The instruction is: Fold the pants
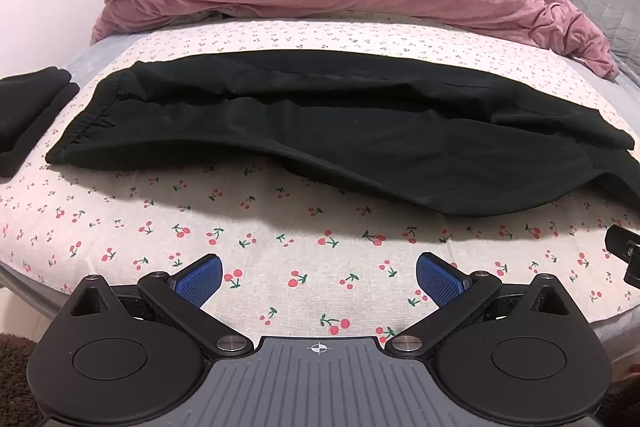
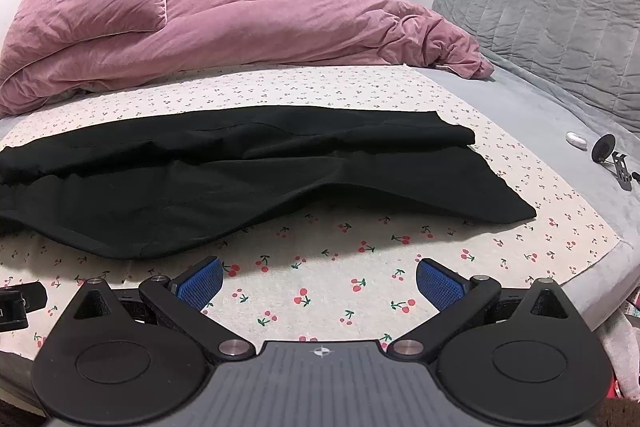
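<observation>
While both claws hover released over the near cherry-print sheet [image 1: 280, 251], left gripper [image 1: 319, 277] and right gripper [image 2: 319, 277] grasp nothing; the black pants [image 1: 320, 131] lie farther back, long axis left-right, waistband left, leg ends right.

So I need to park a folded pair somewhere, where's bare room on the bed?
Free: the cherry sheet strip between the black pants and both grippers, and the grey sheet right of them. Crowded: the pink duvet behind, the folded stack left.
</observation>
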The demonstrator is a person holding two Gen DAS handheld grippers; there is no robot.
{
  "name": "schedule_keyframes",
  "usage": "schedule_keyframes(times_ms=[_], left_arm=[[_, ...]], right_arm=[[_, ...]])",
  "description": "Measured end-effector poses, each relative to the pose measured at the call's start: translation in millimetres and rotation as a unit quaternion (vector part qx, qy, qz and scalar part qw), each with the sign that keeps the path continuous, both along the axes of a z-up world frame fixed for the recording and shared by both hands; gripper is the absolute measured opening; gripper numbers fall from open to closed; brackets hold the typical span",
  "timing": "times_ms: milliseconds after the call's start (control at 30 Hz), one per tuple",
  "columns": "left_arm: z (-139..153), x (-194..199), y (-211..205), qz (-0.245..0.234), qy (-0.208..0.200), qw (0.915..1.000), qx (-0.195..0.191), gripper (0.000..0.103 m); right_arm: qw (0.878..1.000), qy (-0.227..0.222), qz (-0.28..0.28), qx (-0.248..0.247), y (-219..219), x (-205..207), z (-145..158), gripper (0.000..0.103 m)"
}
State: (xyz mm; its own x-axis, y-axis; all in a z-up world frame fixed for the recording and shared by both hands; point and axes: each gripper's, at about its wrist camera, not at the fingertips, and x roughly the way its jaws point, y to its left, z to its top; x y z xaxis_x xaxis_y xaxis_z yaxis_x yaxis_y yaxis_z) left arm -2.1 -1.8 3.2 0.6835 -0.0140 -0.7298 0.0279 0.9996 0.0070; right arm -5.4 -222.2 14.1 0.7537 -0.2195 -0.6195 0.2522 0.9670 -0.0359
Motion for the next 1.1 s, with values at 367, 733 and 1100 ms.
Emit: schedule_keyframes(times_ms=[367,733,1100], left_arm=[[-1.1,2.0,1.7,0.000,0.001,1.0000,0.000,0.103],[-2.4,5.0,2.5,0.001,0.002,1.0000,0.001,0.103],[-5.1,9.2,4.1,0.000,0.000,1.0000,0.004,0.103]], right_arm=[[1.000,0.006,-0.004,-0.007,1.5,2.6,-0.3,0.103],[1.000,0.011,0.000,-0.008,1.7,3.7,-1.2,0.103],[1.000,0.012,-0.001,-0.007,3.2,5.0,-0.7,0.103]])
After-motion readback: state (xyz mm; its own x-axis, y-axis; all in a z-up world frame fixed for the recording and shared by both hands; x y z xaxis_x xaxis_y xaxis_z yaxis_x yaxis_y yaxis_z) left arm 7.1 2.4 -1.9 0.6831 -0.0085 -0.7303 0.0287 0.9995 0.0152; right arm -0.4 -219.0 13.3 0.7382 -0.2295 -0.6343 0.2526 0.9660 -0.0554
